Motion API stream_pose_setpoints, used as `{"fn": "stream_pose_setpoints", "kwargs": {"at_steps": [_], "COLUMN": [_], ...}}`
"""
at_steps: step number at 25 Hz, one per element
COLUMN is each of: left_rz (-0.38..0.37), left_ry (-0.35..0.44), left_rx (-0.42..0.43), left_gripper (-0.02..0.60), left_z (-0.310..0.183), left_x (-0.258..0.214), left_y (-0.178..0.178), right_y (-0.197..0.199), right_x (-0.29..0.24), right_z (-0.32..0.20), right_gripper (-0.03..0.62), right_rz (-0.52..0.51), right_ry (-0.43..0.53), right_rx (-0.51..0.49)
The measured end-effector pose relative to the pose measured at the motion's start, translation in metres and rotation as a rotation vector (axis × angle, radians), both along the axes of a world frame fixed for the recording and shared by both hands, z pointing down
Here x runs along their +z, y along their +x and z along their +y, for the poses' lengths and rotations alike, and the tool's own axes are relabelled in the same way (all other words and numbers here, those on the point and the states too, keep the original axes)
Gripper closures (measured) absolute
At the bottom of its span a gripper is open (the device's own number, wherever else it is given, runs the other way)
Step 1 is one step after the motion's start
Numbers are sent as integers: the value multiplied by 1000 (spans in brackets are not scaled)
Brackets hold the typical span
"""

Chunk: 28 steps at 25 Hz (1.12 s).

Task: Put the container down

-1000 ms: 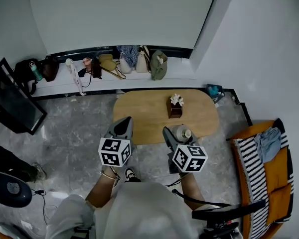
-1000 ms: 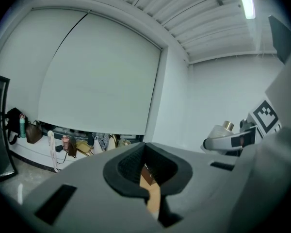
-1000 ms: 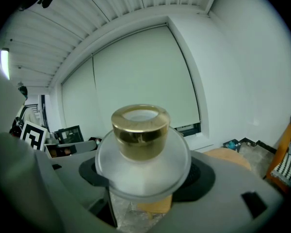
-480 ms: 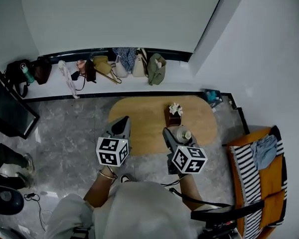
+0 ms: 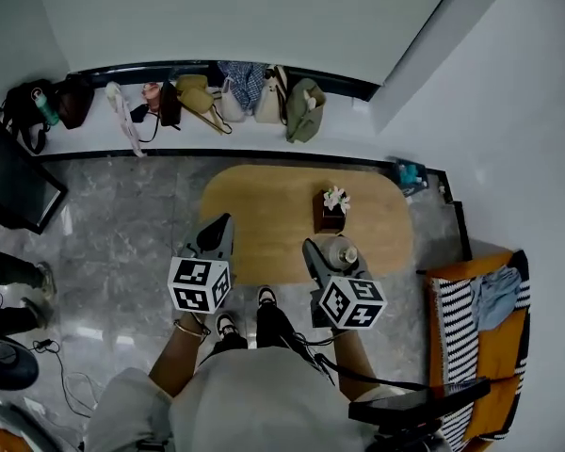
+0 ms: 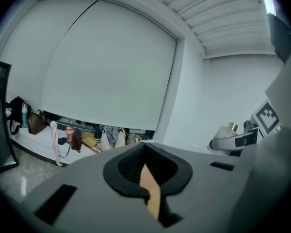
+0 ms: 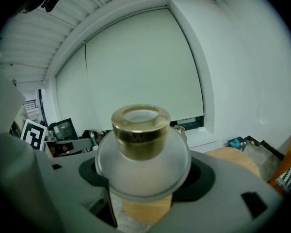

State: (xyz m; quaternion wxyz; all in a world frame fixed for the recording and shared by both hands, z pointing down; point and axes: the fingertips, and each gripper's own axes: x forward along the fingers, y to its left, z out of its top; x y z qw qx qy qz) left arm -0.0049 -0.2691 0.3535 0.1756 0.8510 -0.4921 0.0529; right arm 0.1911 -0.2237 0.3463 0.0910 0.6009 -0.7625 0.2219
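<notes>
The container [image 5: 340, 251] is a frosted round bottle with a gold neck [image 7: 140, 132]. My right gripper [image 5: 331, 254] is shut on it and holds it upright over the near edge of the oval wooden table [image 5: 268, 205]. In the right gripper view the bottle's body [image 7: 142, 161] fills the space between the jaws of the right gripper [image 7: 141, 191]. My left gripper [image 5: 215, 235] hovers at the table's near left edge, shut with nothing in it. In the left gripper view its pads [image 6: 136, 165] meet, and the container [image 6: 226, 133] shows far right.
A small brown box with white flowers [image 5: 332, 205] stands on the table's right half. Several bags [image 5: 217, 97] line the ledge by the far wall. An orange seat with striped fabric [image 5: 480, 318] stands at right, and a dark screen [image 5: 9, 172] at left.
The head view has shifted and the person's shoes now show under the grippers. Both grippers keep their pose by the table's near edge. The container stays held.
</notes>
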Motion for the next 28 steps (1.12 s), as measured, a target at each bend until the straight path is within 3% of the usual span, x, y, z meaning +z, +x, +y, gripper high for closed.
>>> {"fn": "stream_pose_setpoints", "kwargs": {"at_steps": [11, 22, 28], "left_rz": [-32, -55, -57], "left_ry": [-131, -197, -243], "left_rx": [-114, -184, -197], "left_gripper": [574, 574, 574], "left_z": [-30, -64, -64], "left_x": [67, 227, 278], "left_y": [-3, -1, 1], "right_y": [4, 5, 2], "right_x": [71, 221, 273], "right_z": [-54, -112, -117], "right_gripper": [244, 244, 244], "right_rz": [-30, -71, -96], "right_ry": [-102, -147, -193], "right_rx": [-120, -152, -149]}}
